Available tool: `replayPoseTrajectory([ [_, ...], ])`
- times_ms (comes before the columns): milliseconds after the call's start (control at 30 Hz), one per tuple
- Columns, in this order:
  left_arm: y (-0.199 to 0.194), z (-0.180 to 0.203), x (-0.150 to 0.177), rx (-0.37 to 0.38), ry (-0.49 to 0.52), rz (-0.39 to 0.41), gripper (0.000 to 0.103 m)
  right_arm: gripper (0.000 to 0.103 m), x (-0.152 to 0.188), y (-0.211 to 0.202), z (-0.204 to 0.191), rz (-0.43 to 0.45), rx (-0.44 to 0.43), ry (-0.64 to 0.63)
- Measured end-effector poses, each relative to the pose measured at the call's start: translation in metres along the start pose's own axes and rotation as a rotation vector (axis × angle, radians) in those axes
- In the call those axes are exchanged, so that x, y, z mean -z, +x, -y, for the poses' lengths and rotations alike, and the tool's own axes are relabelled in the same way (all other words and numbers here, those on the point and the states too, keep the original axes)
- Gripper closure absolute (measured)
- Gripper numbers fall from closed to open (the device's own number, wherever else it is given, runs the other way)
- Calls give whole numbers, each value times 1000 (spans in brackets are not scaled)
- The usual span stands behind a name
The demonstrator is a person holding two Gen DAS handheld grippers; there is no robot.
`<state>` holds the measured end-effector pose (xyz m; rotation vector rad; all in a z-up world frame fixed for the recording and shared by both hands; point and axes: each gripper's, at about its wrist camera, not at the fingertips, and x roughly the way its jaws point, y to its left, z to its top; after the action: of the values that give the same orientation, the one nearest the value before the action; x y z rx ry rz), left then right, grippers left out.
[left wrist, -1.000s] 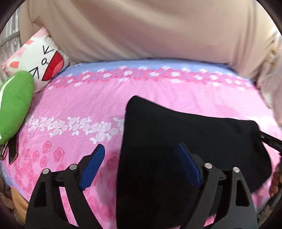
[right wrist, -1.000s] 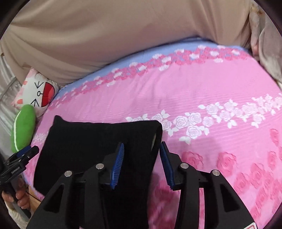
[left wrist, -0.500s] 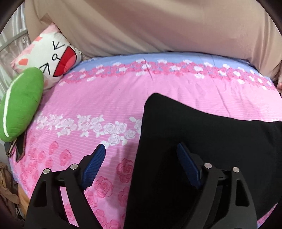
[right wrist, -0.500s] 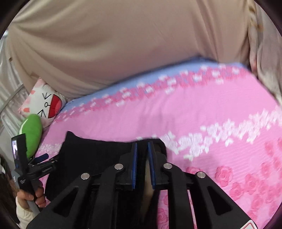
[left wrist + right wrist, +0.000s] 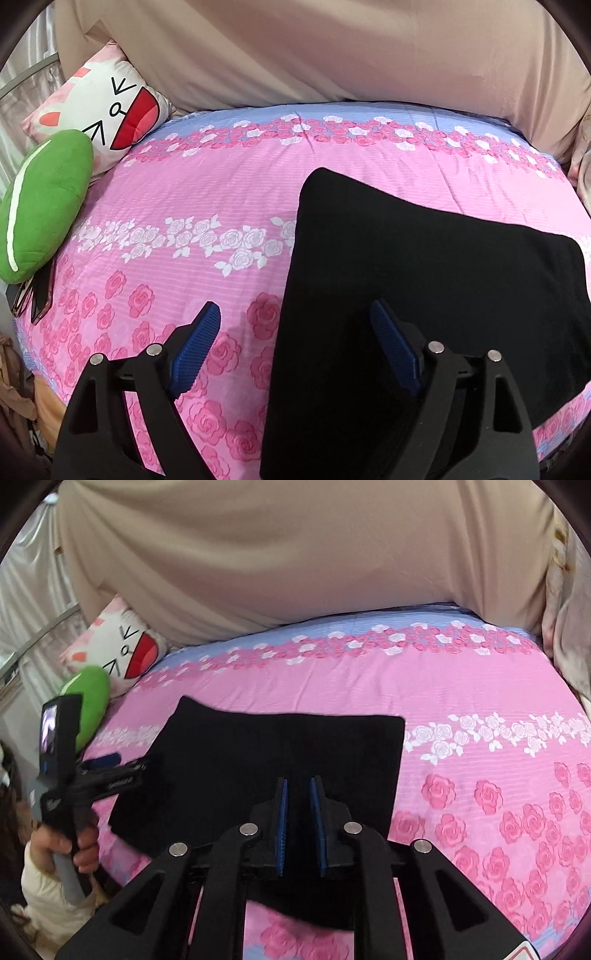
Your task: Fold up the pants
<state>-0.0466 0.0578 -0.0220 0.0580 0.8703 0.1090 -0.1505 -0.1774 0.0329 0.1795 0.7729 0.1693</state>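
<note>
The black pants (image 5: 424, 280) lie folded into a flat rectangle on the pink floral bed (image 5: 221, 192). They also show in the right wrist view (image 5: 280, 753). My left gripper (image 5: 291, 332) is open, held above the pants' left edge, with nothing between its blue pads. My right gripper (image 5: 298, 790) hovers over the near part of the pants with its jaws almost closed and nothing visibly held. The left gripper also shows at the left of the right wrist view (image 5: 107, 771), held in a hand.
A green plush pillow (image 5: 40, 206) and a white cartoon-face pillow (image 5: 107, 110) lie at the bed's left end. A beige cloth (image 5: 332, 51) hangs behind the bed. Sunglasses (image 5: 33, 299) lie at the bed's left edge.
My right gripper closed at the pants' right edge, then pulled back and up, now over the pants' near side. The left gripper stayed open and shifted slightly.
</note>
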Motion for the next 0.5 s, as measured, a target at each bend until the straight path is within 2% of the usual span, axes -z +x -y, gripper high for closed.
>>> replayPoseTrajectory([
  [100,-10,-3,11,11,0,4,22,89,21,12,2,-74,28,-9],
  [133,-12,-3,14,13,5,3,22,96,28,22,6,-102,37,1],
  [167,-14,-3,18,15,11,0,22,97,35,31,13,-118,45,19],
  [200,-17,-4,23,18,15,-7,22,97,37,29,16,-103,29,39],
  [267,-23,-6,31,35,27,-15,22,89,34,13,12,-84,29,56],
  [367,-37,-10,42,82,38,-21,19,85,39,-7,3,-64,66,4],
  [433,-35,-7,51,74,63,-31,19,86,48,-1,6,-97,92,-8],
  [500,-18,-4,59,61,74,-71,18,92,61,13,16,-120,111,2],
])
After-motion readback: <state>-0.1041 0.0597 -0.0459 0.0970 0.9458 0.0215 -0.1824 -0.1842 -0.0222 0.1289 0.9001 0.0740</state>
